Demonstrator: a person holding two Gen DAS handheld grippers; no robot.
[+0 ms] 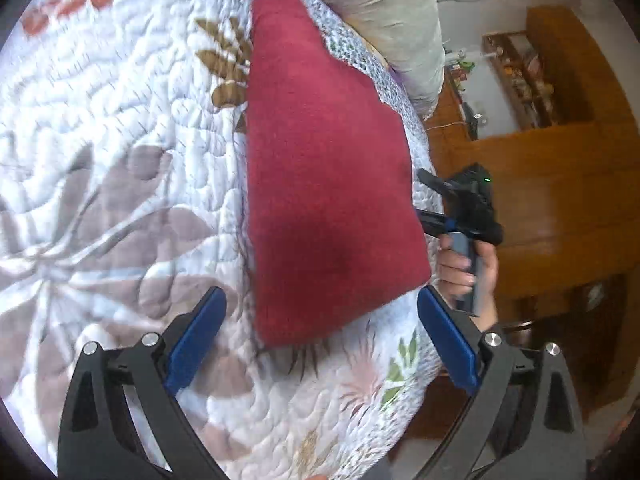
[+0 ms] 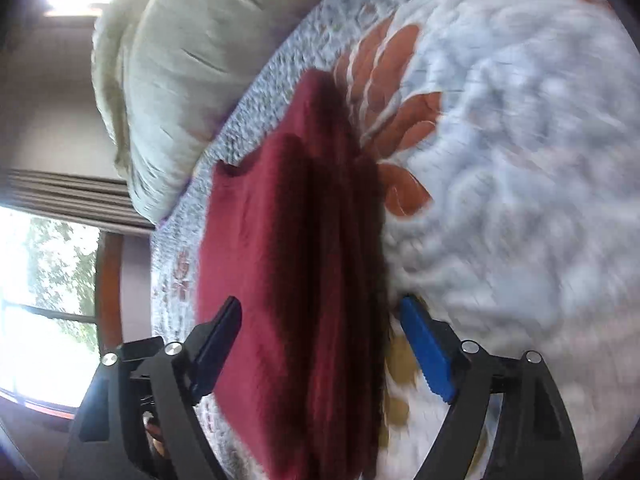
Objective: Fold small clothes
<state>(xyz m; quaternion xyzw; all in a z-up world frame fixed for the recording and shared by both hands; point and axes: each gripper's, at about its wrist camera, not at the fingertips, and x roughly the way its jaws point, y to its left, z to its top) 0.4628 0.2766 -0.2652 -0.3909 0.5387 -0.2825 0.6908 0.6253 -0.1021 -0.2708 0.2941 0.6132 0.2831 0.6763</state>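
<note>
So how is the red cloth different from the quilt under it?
The red cloth is one plain colour; the quilt is white with leaf and flower prints. The cloth is small and folded into a neat shape; the quilt is spread wide under it. The cloth looks fuzzy; the quilt shows stitched ridges. Both lie flat, and neither is gripped.

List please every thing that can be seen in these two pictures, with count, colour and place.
folded cloth: one, dark red, flat on the quilt near the bed edge
quilt: one, white with grey, brown and orange leaf prints, covering the bed
pillow: one, pale beige, at the quilt's far edge
wooden furniture: brown, beside the bed
window: one, bright, grey curtain above it
left tongs: black with blue pads, open, over the cloth's near corner
right tongs: same colours, open, astride the cloth
hand: one, holding the right tongs' grip
</note>
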